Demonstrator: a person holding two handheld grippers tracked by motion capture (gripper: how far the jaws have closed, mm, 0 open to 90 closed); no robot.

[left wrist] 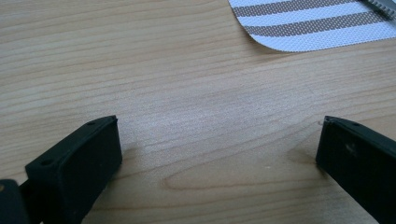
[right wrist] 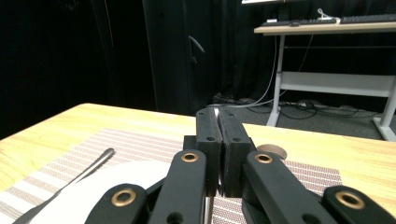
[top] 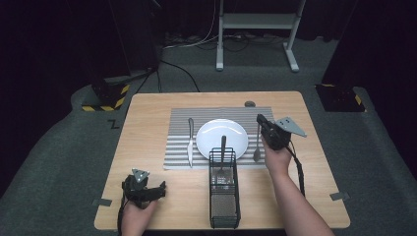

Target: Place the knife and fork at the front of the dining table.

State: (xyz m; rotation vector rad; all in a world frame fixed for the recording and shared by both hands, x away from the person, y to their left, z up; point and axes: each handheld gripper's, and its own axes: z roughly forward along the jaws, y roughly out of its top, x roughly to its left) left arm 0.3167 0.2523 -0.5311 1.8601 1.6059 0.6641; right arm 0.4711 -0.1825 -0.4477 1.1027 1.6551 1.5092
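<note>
Caddy point(top: 224, 189) nearest; right gripper point(top: 261, 121), clamped on the spoon point(top: 257, 147) right of the plate point(top: 222, 136), could drop it crooked; left gripper point(top: 158, 189) gapes empty.

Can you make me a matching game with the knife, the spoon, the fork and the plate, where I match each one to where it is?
Things:
1. knife
2. spoon
3. fork
4. white plate

Places:
A. standing in the black wire basket
B. in the middle of the striped placemat
C. lying on the mat, left of the plate
D. right of the plate, its handle pinched in the right gripper

Right pairs: 1-C, 2-D, 3-A, 4-B
</note>
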